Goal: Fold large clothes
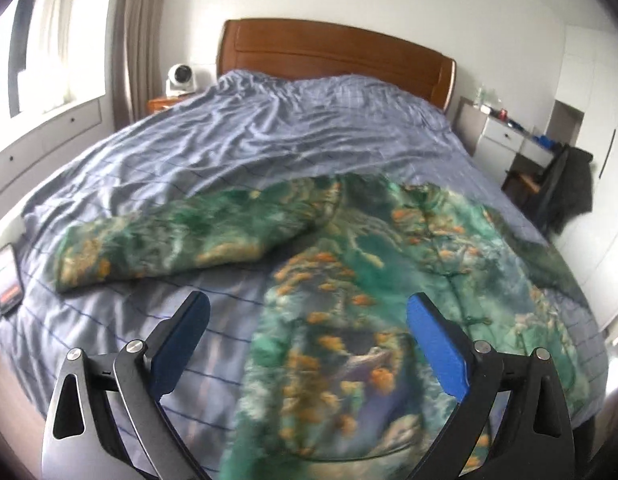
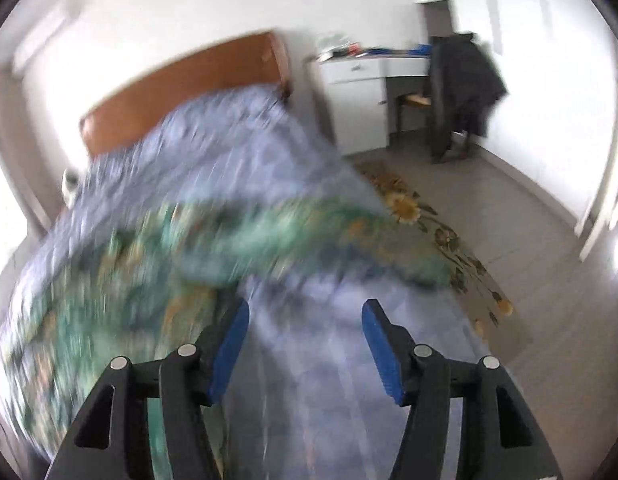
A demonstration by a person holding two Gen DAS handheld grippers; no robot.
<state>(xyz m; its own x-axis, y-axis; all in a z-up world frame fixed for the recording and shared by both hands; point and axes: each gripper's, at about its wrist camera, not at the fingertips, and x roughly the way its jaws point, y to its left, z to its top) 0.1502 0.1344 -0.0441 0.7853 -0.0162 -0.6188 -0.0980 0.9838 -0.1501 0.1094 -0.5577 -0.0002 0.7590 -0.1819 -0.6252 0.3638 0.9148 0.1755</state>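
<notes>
A large green garment (image 1: 349, 300) with orange and blue print lies spread on the bed (image 1: 269, 136), one sleeve (image 1: 169, 248) stretched out to the left. My left gripper (image 1: 309, 312) hovers above the garment's lower part, open wide, with nothing between its blue pads. The right wrist view is blurred; there the garment (image 2: 129, 280) lies to the left with a sleeve (image 2: 309, 232) reaching right toward the bed's edge. My right gripper (image 2: 305, 316) is open over bare blue sheet (image 2: 309, 360) and holds nothing.
A phone (image 1: 7, 276) lies at the bed's left edge. A wooden headboard (image 1: 333, 56) stands at the far end. A white desk (image 2: 361, 68), a chair with a dark coat (image 2: 465, 88) and a floral rug (image 2: 429, 232) are right of the bed.
</notes>
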